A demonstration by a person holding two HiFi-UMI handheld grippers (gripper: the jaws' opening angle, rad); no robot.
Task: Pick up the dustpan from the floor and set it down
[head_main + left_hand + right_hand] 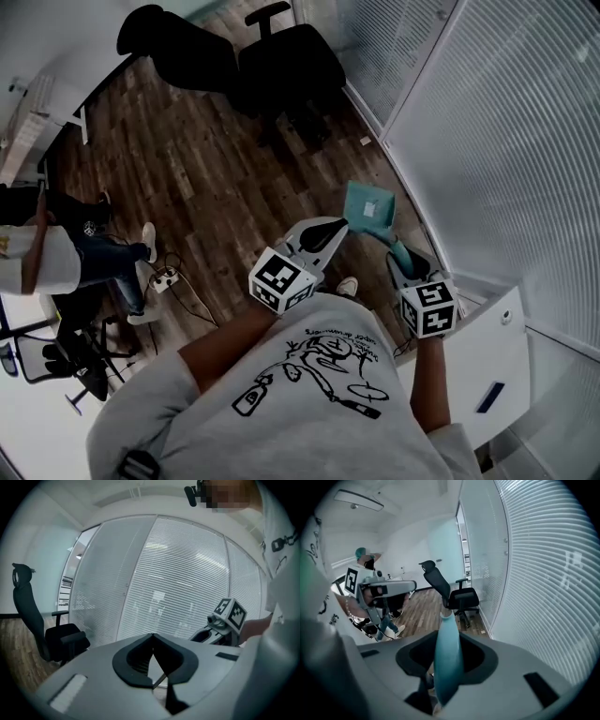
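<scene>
- Teal dustpan (368, 206) is held by its handle (447, 660) in the right gripper (398, 255); the jaws are closed on the handle, which stands out forward between them in the right gripper view.
- Its long axis runs from these jaws forward and downward. The flat pan is the far end and hangs over the wooden floor (187, 178), close to the wall of blinds (506, 141). I judge it is off the floor.
- To set it down, the right hand must lower along this line, so the pan end reaches the floor first.
- The left gripper (323, 234) has its jaws together and nothing between them. It is just beside the pan, at its left, and seems not to touch it.
- The right hand alone carries the load.
</scene>
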